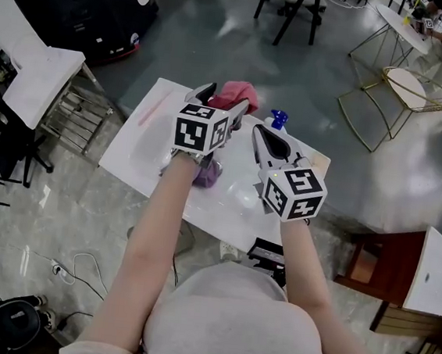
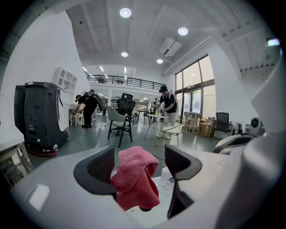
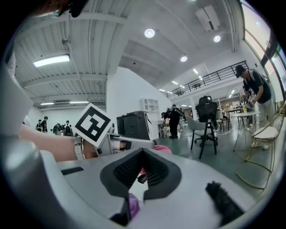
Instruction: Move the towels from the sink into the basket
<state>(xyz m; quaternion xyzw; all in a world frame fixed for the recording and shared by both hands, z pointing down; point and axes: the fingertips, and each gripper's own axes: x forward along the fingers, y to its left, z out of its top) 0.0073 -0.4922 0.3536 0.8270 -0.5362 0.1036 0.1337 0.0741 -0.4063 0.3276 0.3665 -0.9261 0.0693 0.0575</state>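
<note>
A red towel stands bunched on the white table, draped over something dark that I cannot make out. My left gripper is open around it, one jaw on each side, the left pad close against the cloth and the right pad clear of it. From above, the left gripper is at the table's far edge with the red towel. A purple towel lies below that wrist. My right gripper is shut and empty just to the right; in its own view the right gripper hangs above the purple towel.
A blue-capped spray bottle stands at the table's far edge, its white body beside the red towel. The white table has shallow moulded hollows. Chairs, a round table and people fill the room beyond. No basket shows.
</note>
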